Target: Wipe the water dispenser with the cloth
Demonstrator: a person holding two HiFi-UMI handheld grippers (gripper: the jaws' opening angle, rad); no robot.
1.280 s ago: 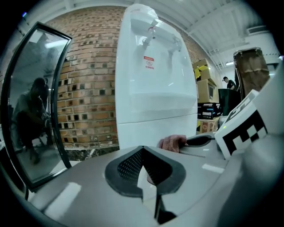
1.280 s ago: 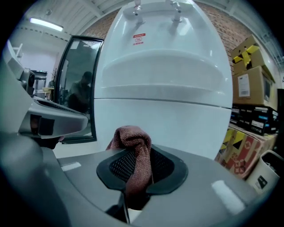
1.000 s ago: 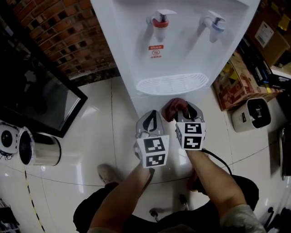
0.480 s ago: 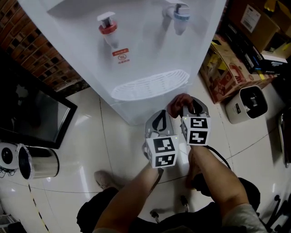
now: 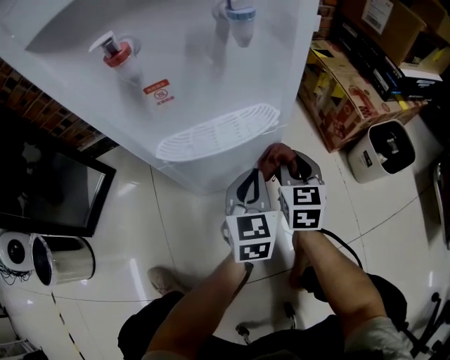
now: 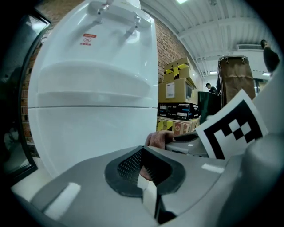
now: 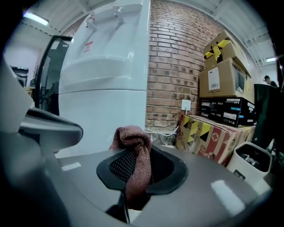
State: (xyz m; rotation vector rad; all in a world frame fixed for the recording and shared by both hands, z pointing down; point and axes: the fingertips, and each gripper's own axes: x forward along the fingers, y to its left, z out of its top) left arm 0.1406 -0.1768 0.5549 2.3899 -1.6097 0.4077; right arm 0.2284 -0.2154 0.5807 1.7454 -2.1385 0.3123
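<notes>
Cloth: a reddish-brown towel wad (image 7: 132,142) was pinched in the right gripper (image 5: 291,163). Its bunched end poked out past the tips and a strip hung down between the pads.
Right gripper: its jaws were pressed on the cloth, and the hold looked the same as it had a second earlier.
Left gripper: the left gripper (image 5: 249,176) sat just beside the right one, on its left. Its jaws were pressed together with nothing between them.
Just changed: over the last second both grippers had travelled together across the front of the water dispenser (image 5: 176,84). They went from below the middle of the drip tray (image 5: 218,132) to below its right end, near the cabinet's front corner. In the last half second they had almost settled.
Water dispenser: its white lower panel stood straight ahead of the left gripper's tips, and ahead and to the left of the right gripper's. The tray was above both, with the red tap (image 5: 116,50) and blue tap (image 5: 235,13) higher up.
Contact: the cloth was near the lower panel, but no view showed it touching.
Meaning for the task: this looked like a repositioning rather than a wiping stroke. The cloth was secure and carried to a fresh patch, and it had yet to be pushed forward onto the panel.
Farther off: cardboard boxes (image 7: 222,80) were stacked ahead and to the right of the right gripper, against a brick wall (image 7: 171,66).
</notes>
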